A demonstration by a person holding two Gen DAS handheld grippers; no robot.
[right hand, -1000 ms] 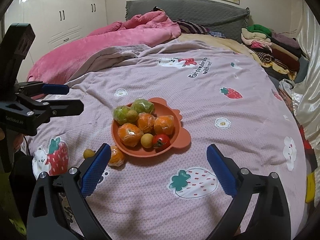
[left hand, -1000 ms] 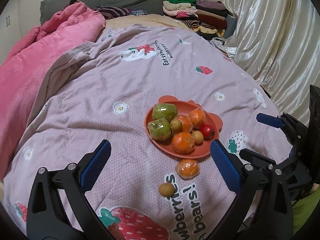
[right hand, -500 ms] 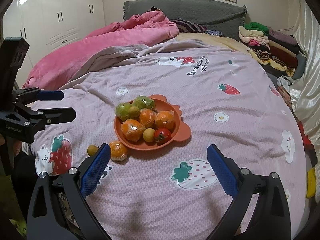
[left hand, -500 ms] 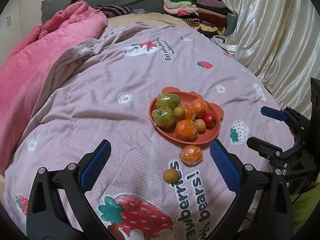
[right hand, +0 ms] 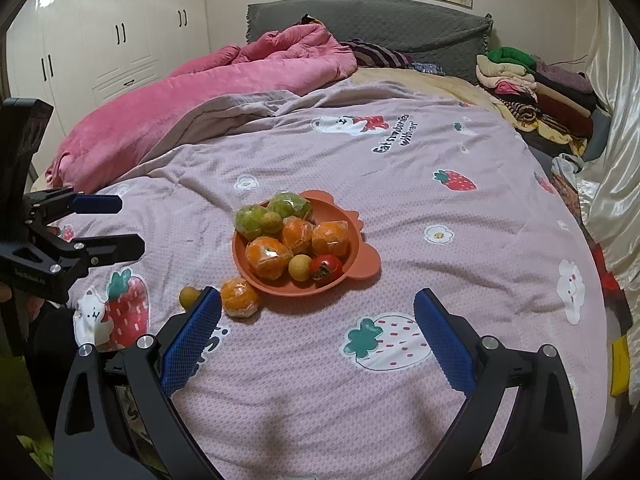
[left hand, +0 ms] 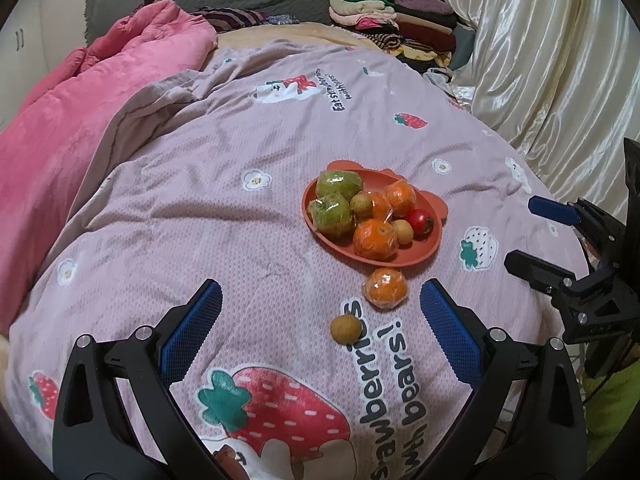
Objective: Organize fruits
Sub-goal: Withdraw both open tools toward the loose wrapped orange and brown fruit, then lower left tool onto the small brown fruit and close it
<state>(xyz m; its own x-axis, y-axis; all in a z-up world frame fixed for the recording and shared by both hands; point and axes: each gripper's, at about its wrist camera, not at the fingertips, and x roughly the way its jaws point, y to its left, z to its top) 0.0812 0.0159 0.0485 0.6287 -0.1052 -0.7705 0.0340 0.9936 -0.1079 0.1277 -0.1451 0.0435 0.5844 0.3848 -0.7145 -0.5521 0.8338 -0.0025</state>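
Note:
An orange plate (left hand: pixel 424 254) (right hand: pixel 360 268) on the bed holds several wrapped oranges, two wrapped green fruits, small yellow-brown fruits and a red tomato (left hand: pixel 420 221) (right hand: pixel 326 267). A wrapped orange (left hand: pixel 385 289) (right hand: pixel 239 297) and a small yellow-brown fruit (left hand: pixel 346 329) (right hand: pixel 189 297) lie on the quilt beside the plate. My left gripper (left hand: pixel 320 316) (right hand: pixel 108 224) is open and empty, short of the loose fruit. My right gripper (right hand: pixel 318 328) (left hand: pixel 532 236) is open and empty, short of the plate.
The pink strawberry-print quilt (left hand: pixel 240 220) covers the bed. A rumpled pink blanket (right hand: pixel 224 92) lies at the far left. Folded clothes (right hand: pixel 532 88) are stacked at the far right by a satin curtain (left hand: pixel 552 60). White wardrobes (right hand: pixel 100 40) stand beyond the bed.
Both grippers have drawn back and up from the plate, so the fruit looks smaller and farther. Both stay open. The fruit has not moved.

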